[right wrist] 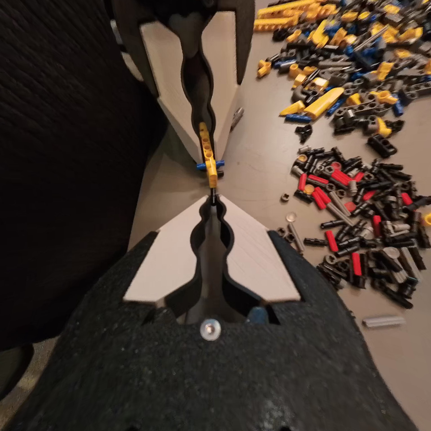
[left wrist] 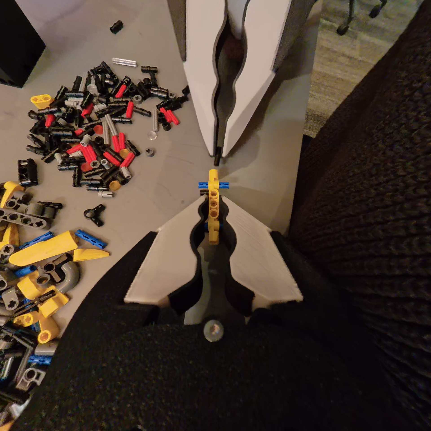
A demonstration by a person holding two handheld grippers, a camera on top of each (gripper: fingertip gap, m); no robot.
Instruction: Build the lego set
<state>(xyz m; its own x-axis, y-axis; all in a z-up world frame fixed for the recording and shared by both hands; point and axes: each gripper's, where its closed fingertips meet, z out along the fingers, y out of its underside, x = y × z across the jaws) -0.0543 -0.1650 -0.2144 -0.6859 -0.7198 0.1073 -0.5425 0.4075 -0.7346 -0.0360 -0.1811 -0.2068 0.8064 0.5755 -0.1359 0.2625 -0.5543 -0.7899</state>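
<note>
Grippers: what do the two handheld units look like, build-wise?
Both match. The left gripper and right gripper each have two white, faceted fingers tapering to a point, lined inside with wavy black pads. The fingers sit in a rough-textured black body with one silver screw at the centre. No cables or markings show.

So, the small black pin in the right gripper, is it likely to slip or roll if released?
The black pin looks round and smooth, so it would probably roll on the flat grey table. The right gripper pinches only its end, so it may pivot or slip when pushed against the yellow beam. It seems stiff and light.
</note>
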